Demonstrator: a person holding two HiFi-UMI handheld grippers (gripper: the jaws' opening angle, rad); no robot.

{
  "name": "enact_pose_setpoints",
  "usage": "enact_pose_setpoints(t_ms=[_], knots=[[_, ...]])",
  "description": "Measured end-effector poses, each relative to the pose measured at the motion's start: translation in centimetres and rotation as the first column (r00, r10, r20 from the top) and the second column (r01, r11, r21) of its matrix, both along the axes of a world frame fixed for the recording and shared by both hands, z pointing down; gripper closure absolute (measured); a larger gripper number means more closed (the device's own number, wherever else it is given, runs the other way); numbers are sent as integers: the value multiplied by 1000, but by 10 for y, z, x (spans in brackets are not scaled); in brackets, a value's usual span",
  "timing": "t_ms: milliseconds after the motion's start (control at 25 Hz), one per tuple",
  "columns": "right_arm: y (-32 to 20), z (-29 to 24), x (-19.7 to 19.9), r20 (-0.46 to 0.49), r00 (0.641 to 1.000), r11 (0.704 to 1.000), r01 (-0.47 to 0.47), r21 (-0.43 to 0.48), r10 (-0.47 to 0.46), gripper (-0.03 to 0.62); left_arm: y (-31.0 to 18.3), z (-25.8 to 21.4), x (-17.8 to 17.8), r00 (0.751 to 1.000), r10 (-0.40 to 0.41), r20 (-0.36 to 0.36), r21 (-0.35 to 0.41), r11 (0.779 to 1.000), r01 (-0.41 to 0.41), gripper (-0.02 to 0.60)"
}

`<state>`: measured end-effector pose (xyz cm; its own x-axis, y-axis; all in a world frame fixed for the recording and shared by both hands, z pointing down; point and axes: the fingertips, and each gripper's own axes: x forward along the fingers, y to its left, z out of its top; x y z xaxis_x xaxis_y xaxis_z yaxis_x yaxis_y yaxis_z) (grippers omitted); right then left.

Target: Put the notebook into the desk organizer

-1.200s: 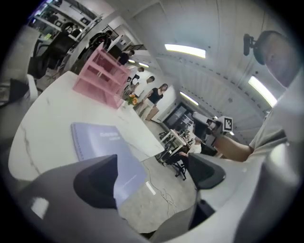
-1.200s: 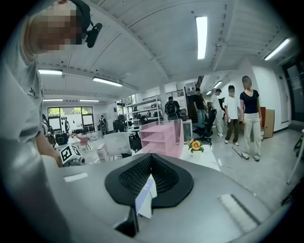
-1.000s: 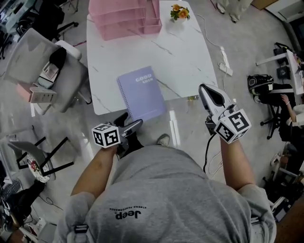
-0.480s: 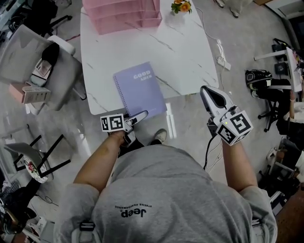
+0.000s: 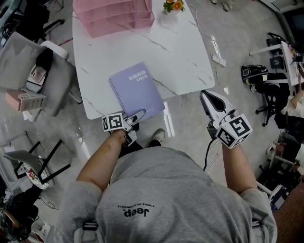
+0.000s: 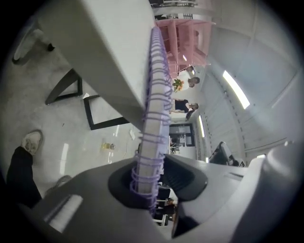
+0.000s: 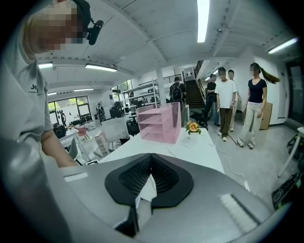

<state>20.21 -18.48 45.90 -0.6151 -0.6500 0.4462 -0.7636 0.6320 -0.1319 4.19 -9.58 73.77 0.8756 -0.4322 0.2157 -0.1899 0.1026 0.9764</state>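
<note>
The lilac spiral notebook [image 5: 137,91] lies flat on the white marble table [image 5: 185,52], its near corner jutting over the table's front edge. My left gripper [image 5: 141,114] is at that corner. In the left gripper view the notebook's wire spine [image 6: 154,109] runs between the jaws of the left gripper [image 6: 152,175], which have just been closing and now pinch it. The pink desk organizer [image 5: 114,16] stands at the table's far end and also shows in the right gripper view [image 7: 161,122]. My right gripper [image 5: 206,97] hangs shut and empty off the table's near right corner.
A small pot of orange flowers [image 5: 172,5] stands right of the organizer. A grey chair [image 5: 28,66] loaded with things is left of the table. A cable and power strip [image 5: 216,57] lie on the floor to the right. Several people [image 7: 232,107] stand beyond the table.
My left gripper has moved in to the notebook's near corner, rolled, and its jaws have come together on the spine. The right gripper has barely shifted.
</note>
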Motion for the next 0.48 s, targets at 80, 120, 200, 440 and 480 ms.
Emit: enact_pose_setpoints(t_ms=[80,120,200,440,480], knots=[[2,2,1,0,1000,1000,-1,-3,1,591,-3,-10,4,1000,0,-21,29,1000,1,481],[3,3,2,1,1000,1000,-1,-3,1,591,-5,-17,6,1000,3,-31,43,999,-2,489],[5,5,2,3,1000,1000,2,-5,-2,591,-4,-31,8,999,23,-34,73,997,-21,491],[2,-3,-7,4,1000,1000,2,12,-2,591,6,-59,-6,968,180,174,194,958,-213,491],[0,-5,-8,3,1000,1000,2,16,-2,591,5,-63,-10,957,199,213,217,945,-244,492]])
